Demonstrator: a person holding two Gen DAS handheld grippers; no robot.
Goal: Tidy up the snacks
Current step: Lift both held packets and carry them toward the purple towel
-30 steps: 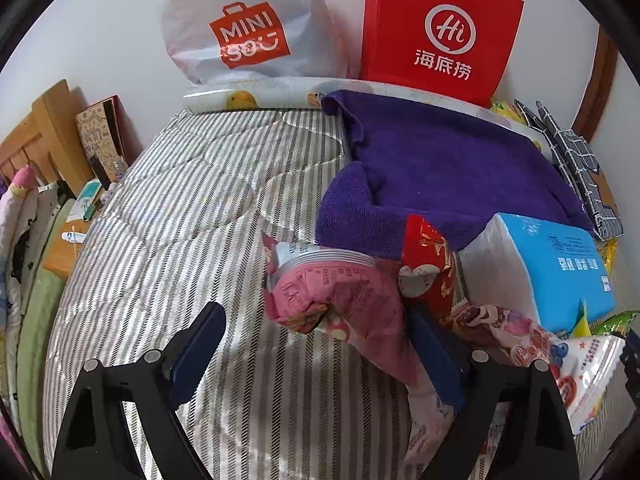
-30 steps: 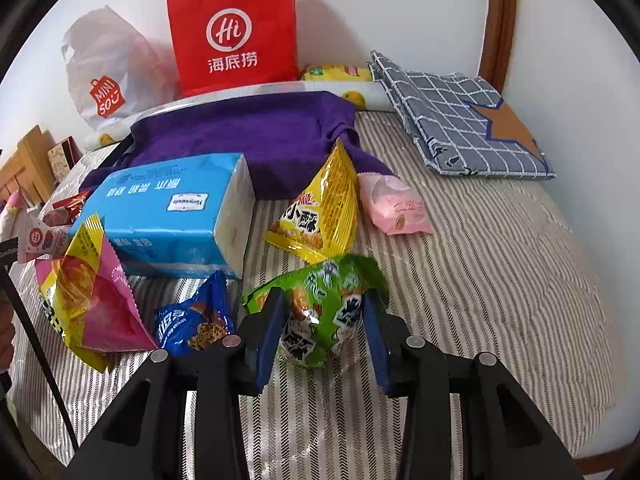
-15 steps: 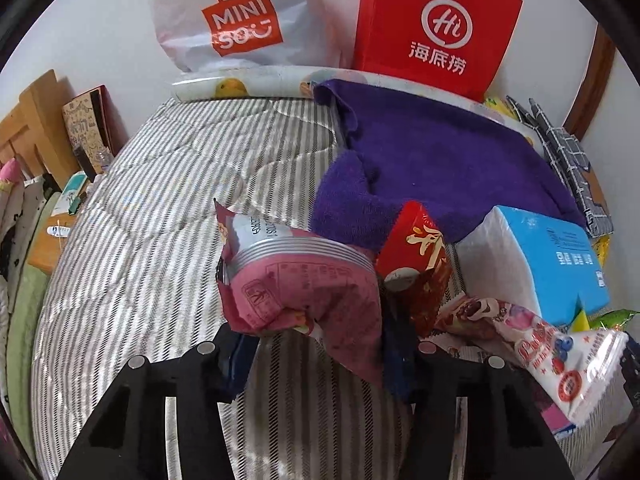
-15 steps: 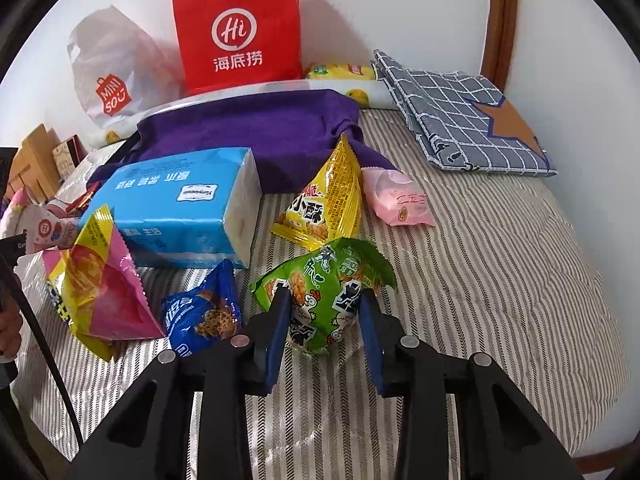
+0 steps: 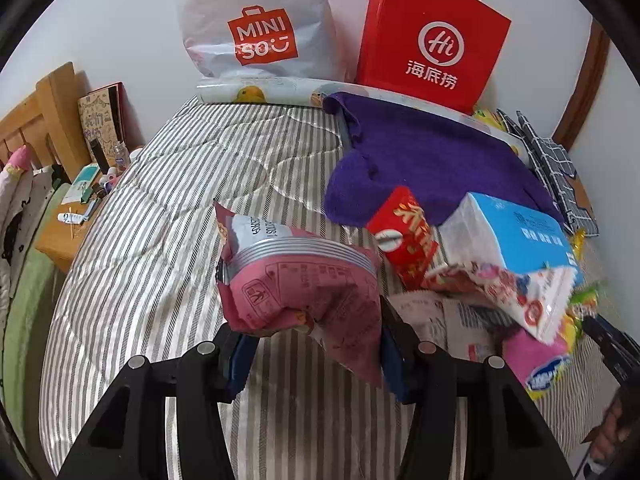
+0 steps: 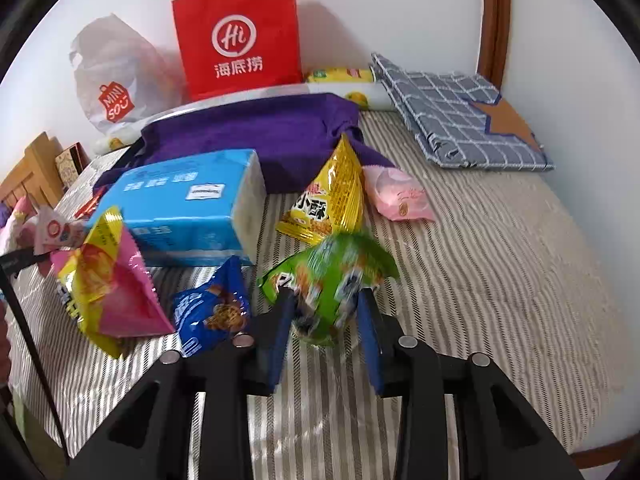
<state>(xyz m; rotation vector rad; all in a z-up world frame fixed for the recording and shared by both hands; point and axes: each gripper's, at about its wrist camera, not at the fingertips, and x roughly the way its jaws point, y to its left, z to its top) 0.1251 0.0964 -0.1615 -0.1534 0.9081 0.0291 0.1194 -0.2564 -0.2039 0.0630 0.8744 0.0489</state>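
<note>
My left gripper [image 5: 316, 344] pinched a pink snack bag [image 5: 304, 280] at frame centre, above the striped bed [image 5: 168, 200]. My right gripper [image 6: 324, 328] clamped a green snack bag [image 6: 328, 280], lower centre. White walls [image 6: 400, 8] stood behind.

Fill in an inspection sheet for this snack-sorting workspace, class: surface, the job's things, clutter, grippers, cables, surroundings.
Surface: striped quilt on a bed.
Job's things: pink snack bag and green snack bag, both gripped; yellow snack bag, blue cookie packet and red packet lying loose.
Clutter: blue tissue pack, purple towel, folded checked cloth.
Grippers: left gripper shut on the pink bag; right gripper shut on the green bag.
Cables: nothing seen.
Surroundings: red paper bag and white plastic bag against the wall; wooden bedside table with small items.
</note>
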